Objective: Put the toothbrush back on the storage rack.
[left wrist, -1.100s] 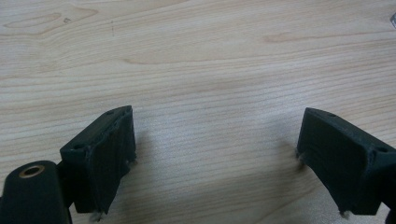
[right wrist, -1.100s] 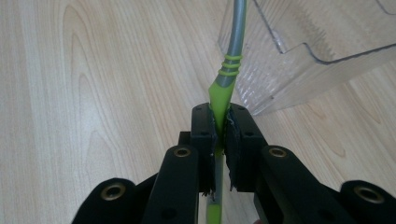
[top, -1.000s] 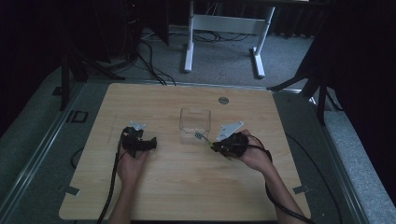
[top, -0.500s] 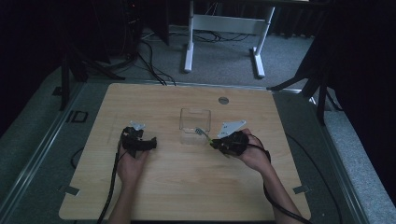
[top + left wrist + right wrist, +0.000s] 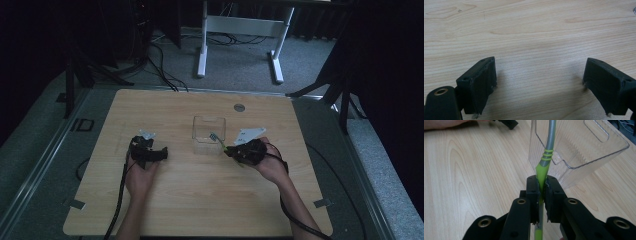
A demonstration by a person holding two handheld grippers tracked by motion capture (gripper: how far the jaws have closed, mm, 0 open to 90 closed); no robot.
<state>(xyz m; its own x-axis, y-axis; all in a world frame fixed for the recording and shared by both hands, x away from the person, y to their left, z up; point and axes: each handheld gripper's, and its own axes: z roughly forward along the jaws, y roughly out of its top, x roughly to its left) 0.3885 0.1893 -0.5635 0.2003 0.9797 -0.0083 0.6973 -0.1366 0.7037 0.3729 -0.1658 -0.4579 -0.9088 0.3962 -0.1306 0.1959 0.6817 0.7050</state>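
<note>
A: Where's the fork (image 5: 548, 147)?

B: Its green handle is clamped between the 2 jaws of the right gripper (image 5: 542, 187), and the grey stem leans over the rim of the clear container (image 5: 584, 152), prongs above it.

A: And the left gripper (image 5: 539, 80)?

B: Jaws apart over bare table (image 5: 529, 32), well left of the clear container, holding nothing.

A: Fork (image 5: 548, 150), right gripper view: the head runs off the top edge, and the green handle's lower end is hidden behind the tongs (image 5: 541, 192).

B: Noted. Clear bin (image 5: 584, 152): far corner cut by the frame. High view: the fork's tines are too small to count.
</note>
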